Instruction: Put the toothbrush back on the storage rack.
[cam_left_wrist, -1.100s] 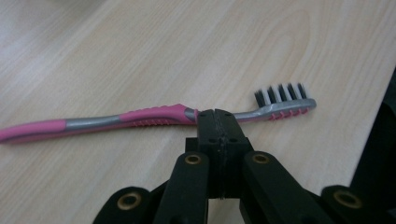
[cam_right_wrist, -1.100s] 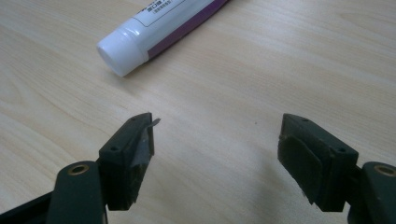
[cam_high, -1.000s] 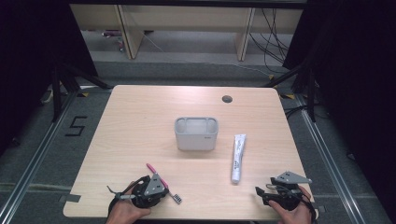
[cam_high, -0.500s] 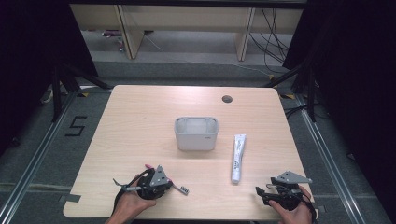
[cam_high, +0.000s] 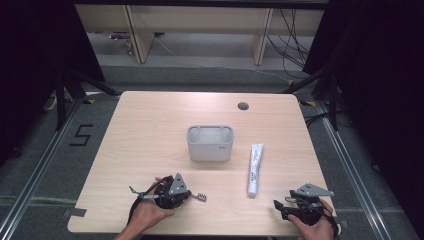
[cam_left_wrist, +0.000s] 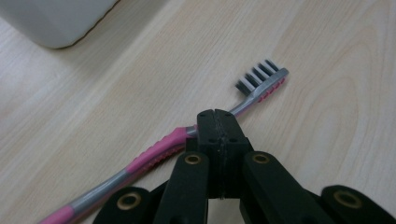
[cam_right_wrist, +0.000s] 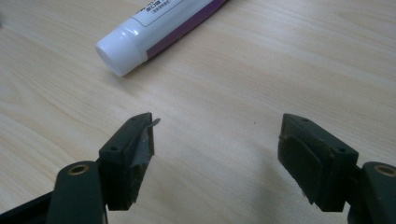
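Black tongs (cam_left_wrist: 217, 122) with brass pivot screws, grey 3-cornered plates.

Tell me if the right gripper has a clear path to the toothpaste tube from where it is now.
Probably yes. The right gripper is open and empty, and only bare table lies between it and the capped end of the toothpaste tube. The left gripper, shut on the toothbrush, is well off to the side.

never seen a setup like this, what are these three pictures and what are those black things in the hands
A person sits at a wooden table, holding a black two-jaw tool in each hand. One picture looks down from above the table; the other two come from small cameras riding on each tool. The left tool is shut on a pink and grey toothbrush near its neck. The right tool is open and holds nothing, close to a white toothpaste tube. A grey holder stands mid-table.
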